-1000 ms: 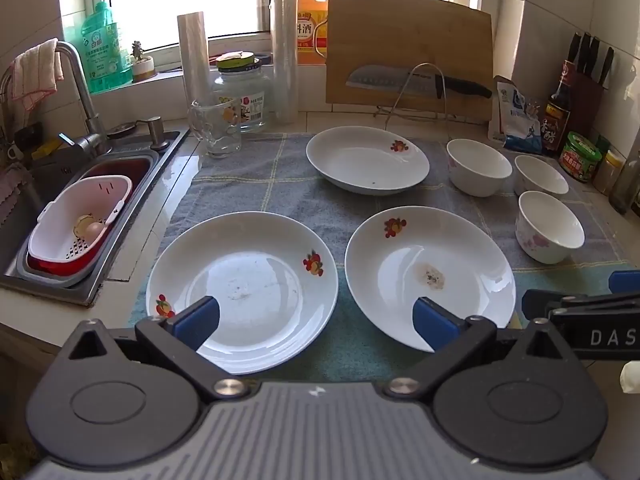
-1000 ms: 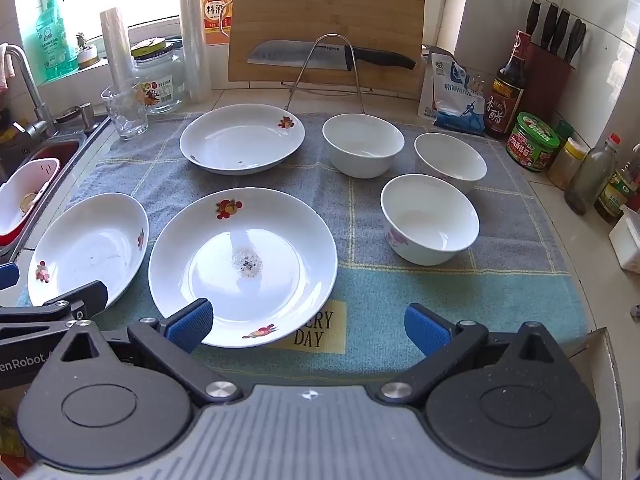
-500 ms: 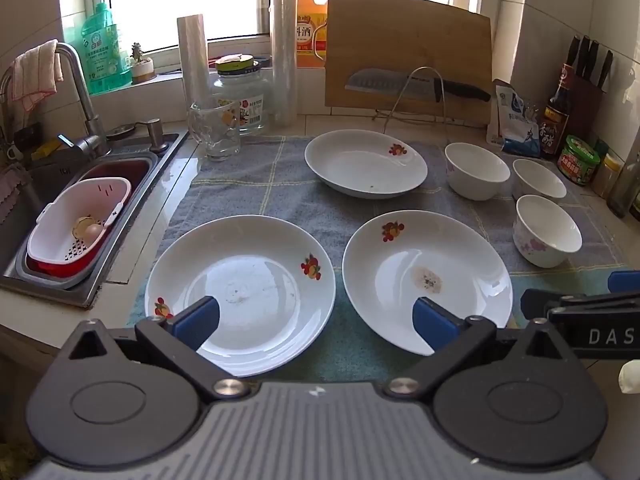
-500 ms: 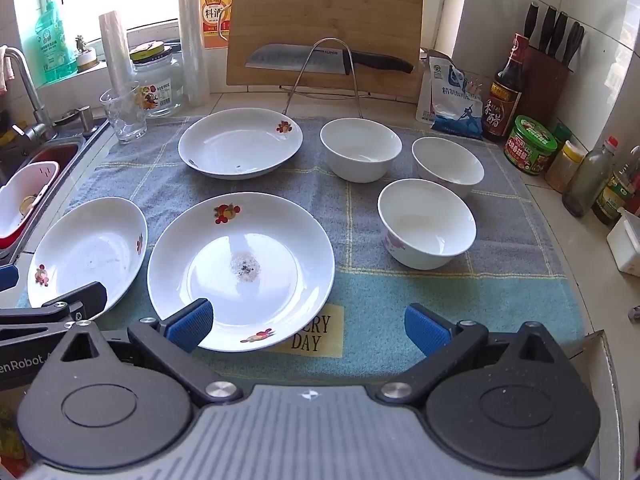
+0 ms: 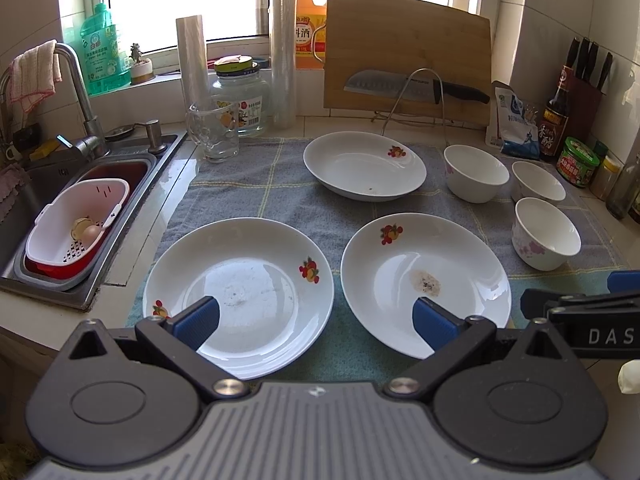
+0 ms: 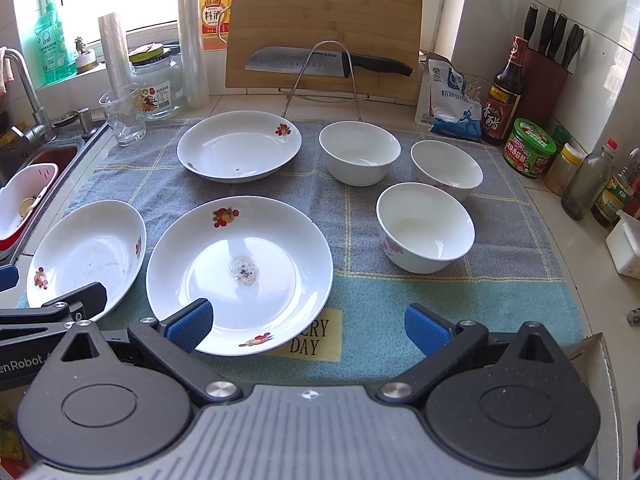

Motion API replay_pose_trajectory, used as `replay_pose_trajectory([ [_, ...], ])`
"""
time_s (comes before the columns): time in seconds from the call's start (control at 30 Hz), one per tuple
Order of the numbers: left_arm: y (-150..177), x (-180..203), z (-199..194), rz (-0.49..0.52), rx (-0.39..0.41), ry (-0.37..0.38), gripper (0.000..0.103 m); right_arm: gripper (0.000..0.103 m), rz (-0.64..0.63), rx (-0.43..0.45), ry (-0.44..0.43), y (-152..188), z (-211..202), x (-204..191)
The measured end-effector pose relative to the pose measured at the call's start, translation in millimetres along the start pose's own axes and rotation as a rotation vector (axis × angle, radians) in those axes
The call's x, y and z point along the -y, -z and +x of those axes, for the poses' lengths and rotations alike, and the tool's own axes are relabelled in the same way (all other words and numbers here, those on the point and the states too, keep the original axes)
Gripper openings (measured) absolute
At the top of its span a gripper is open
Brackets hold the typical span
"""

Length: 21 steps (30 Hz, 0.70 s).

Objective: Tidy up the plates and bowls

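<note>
White plates (image 6: 240, 272), red fruit motifs

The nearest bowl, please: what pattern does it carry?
White nearest bowl with pink-purple flowers on its side, clearest in the left wrist view.

Near rims of both front plates (image 5: 240, 264) (image 6: 260, 240) behind blue tong pads (image 5: 198, 318); label text illegible.

Black grippers – blue ribbed fingers (image 5: 196, 317), silver screws, grey grooved housing.
</note>
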<state>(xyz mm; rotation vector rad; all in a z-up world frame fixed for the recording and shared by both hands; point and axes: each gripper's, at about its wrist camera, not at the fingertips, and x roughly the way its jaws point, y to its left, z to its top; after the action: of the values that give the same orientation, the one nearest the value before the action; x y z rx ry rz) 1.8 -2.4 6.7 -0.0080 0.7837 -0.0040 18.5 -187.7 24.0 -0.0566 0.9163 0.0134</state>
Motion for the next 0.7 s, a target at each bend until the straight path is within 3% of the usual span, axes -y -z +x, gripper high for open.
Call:
replay_pose_trajectory([
  [0.7,-4.6,2.3,3.8,-0.001,0.000,0.004,0.102,0.103,-0.001,0.000,0.008,-2.4,1.9,0.3],
])
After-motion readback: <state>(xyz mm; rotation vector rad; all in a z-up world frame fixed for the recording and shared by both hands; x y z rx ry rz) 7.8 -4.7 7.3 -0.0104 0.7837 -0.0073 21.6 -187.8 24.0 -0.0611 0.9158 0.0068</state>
